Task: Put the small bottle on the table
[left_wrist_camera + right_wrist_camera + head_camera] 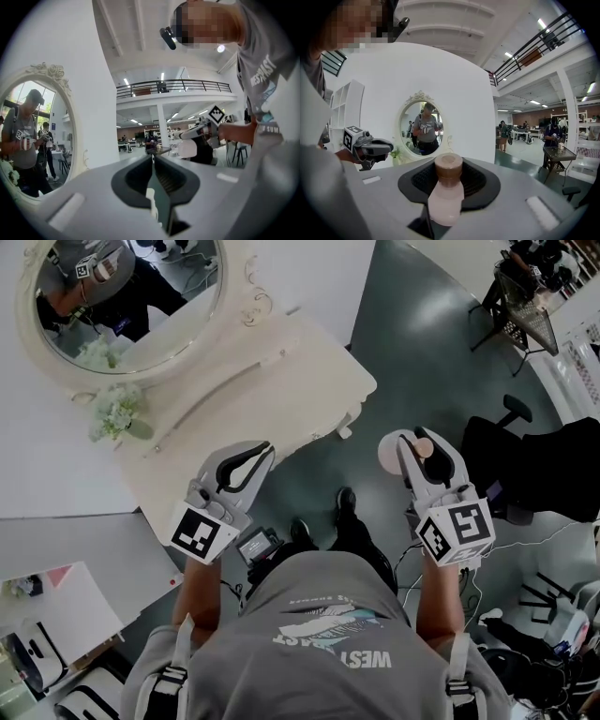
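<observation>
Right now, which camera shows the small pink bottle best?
The right gripper view: the small pink brown-capped bottle sits close, central between the right tongs. The head view shows it partly hidden; the left gripper view, tiny and distant.

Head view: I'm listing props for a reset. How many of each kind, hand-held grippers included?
Small bottle: 1
Mirror: 1
Flower bunch: 1
Dressing table: 1
Hand-held grippers: 2
Total: 6
</observation>
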Demonstrator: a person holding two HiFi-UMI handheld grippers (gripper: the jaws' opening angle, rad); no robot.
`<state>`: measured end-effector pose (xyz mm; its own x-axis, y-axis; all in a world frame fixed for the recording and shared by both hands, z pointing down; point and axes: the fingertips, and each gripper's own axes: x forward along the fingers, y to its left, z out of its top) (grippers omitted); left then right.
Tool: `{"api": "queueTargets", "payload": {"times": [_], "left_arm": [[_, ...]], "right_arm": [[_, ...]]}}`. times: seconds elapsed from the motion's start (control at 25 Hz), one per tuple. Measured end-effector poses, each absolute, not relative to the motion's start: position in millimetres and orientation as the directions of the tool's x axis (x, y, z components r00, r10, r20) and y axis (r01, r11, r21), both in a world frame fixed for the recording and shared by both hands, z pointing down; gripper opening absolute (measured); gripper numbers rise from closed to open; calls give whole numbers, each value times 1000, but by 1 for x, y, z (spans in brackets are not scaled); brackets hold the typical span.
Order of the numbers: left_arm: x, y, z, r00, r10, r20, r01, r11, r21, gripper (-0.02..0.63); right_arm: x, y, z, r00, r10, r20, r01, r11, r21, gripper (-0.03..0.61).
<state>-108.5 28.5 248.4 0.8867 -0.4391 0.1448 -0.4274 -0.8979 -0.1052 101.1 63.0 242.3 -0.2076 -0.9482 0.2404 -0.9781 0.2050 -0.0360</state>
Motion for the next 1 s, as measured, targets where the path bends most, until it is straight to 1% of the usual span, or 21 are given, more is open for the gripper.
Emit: {"api": "queueTargets", "payload": {"times": [0.16, 0.6, 1.0], "left_arm": [[-98, 14, 252, 870, -467, 158, -454, -884, -114, 20], [-86, -38, 260, 773, -602, 199, -597, -797, -92, 20], [-67, -75, 289, 726, -640, 251, -647, -759, -64, 20]], "right_arm": [[117, 37, 252, -232, -942, 242, -973, 227, -50, 127], [144, -47, 287, -356, -884, 304, -934, 344, -91, 127], [161, -109, 316, -415, -845, 337, -909, 402, -113, 127]]}}
